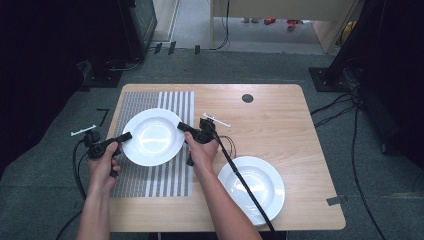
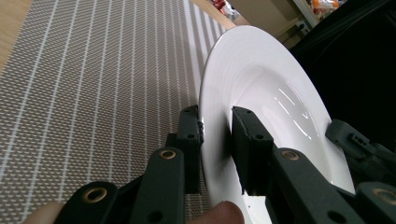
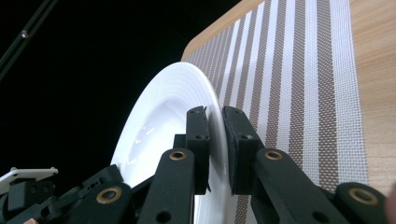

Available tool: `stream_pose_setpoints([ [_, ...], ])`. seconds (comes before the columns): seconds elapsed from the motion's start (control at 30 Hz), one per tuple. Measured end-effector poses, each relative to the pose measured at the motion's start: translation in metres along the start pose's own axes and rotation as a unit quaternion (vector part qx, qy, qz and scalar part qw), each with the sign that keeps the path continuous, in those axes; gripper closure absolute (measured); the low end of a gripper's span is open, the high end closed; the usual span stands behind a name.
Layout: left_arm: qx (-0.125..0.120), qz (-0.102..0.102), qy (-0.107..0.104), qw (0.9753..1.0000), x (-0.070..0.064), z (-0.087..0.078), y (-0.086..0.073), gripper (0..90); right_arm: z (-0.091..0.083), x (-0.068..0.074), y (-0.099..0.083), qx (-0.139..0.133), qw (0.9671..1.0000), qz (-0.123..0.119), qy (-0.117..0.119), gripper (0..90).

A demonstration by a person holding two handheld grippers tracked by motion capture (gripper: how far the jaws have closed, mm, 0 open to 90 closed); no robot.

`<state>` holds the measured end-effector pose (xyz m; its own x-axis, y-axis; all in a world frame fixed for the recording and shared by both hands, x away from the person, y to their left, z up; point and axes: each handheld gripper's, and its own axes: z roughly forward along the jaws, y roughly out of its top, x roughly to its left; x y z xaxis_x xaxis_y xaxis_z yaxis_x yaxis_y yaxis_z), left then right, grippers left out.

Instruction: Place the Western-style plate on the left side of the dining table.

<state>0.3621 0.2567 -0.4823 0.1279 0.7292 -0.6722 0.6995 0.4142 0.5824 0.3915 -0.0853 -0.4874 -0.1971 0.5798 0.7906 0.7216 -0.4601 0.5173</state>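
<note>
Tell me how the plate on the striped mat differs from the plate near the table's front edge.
The plate on the mat is clamped at opposite rims by the left gripper and right gripper; the front plate is ungripped. The first sits over the striped mat, the second on bare wooden table, with a cable crossing it. Both are white and round.

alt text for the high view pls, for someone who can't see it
A person's two hand-held grippers, left gripper and right gripper, clamp opposite rim edges of a white deep plate over a striped placemat on a wooden table. A second white plate sits to the right.
</note>
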Motion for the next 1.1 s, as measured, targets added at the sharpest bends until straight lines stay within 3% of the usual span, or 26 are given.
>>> stream_pose_setpoints([
  [0.57, 0.005, -0.022, 0.022, 0.9995, 0.02, 0.029, 0.01, 74.8, 0.031, -0.023, -0.005, -0.007, 0.9989, 0.042, -0.02, 82.4],
  [0.8, 0.011, -0.018, 0.032, 0.9993, 0.025, 0.038, 0.012, 74.8, 0.041, -0.032, -0.008, -0.012, 0.9989, 0.037, -0.028, 81.6],
  [1.1, 0.006, -0.019, 0.033, 0.9992, 0.028, 0.04, 0.009, 73.7, 0.045, -0.031, -0.01, -0.019, 0.999, -0.005, -0.04, 80.3],
])
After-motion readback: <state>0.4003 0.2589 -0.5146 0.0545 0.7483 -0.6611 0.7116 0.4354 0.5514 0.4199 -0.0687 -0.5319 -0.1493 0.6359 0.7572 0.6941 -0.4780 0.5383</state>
